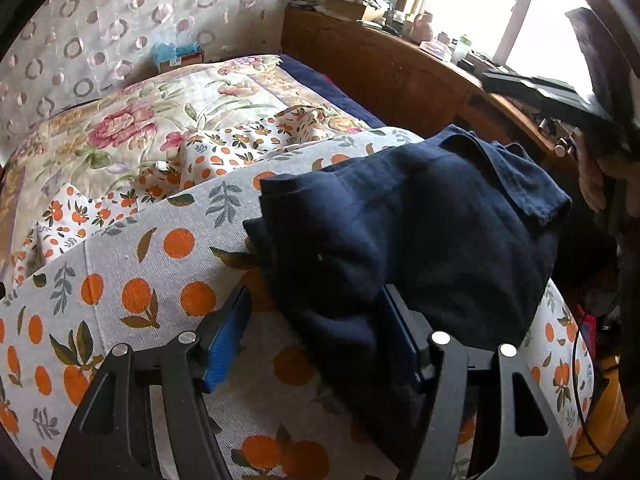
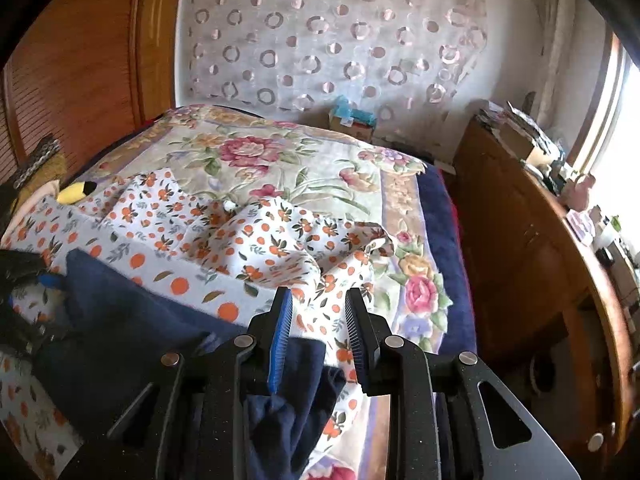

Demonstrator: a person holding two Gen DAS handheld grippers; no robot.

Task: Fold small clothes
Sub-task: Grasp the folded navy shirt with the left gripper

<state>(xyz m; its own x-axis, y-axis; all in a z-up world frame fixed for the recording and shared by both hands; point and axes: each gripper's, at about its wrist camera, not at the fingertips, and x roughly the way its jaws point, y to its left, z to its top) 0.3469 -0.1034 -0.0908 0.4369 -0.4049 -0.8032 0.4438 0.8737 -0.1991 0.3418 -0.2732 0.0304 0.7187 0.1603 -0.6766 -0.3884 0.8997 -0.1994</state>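
Left wrist view, garment: we see a navy garment [image 1: 404, 232] lying in a loose, partly doubled heap on the orange-print cloth [image 1: 132, 280] that covers the bed.
Left wrist view, left hand-held gripper: our left hand-held gripper [image 1: 316, 340] stands released, its jaws wide apart. A lobe of the navy fabric hangs down between them and lies against the right-hand pad, but the blue left-hand pad stands clear of it, so nothing is pinched.
Left wrist view, surroundings: a floral quilt [image 1: 160, 120] lies further up the bed, a wooden dresser [image 1: 400, 76] beyond it.
Right wrist view, garment: the same navy garment [image 2: 132, 320] spreads to the lower left, and one end of it runs beneath our gripper.
Right wrist view, right hand-held gripper: our right hand-held gripper [image 2: 318, 336] is partly parted; the fabric brushes the blue left-hand pad, and the other pad stands away from it, so we judge it released.
Step in hand: we judge that a fold has been laid and both grippers are letting go.
Next move: we expect to need a fresh pinch on a free edge, taken low and flat so the layers below do not drag, then a second fold across the heap.
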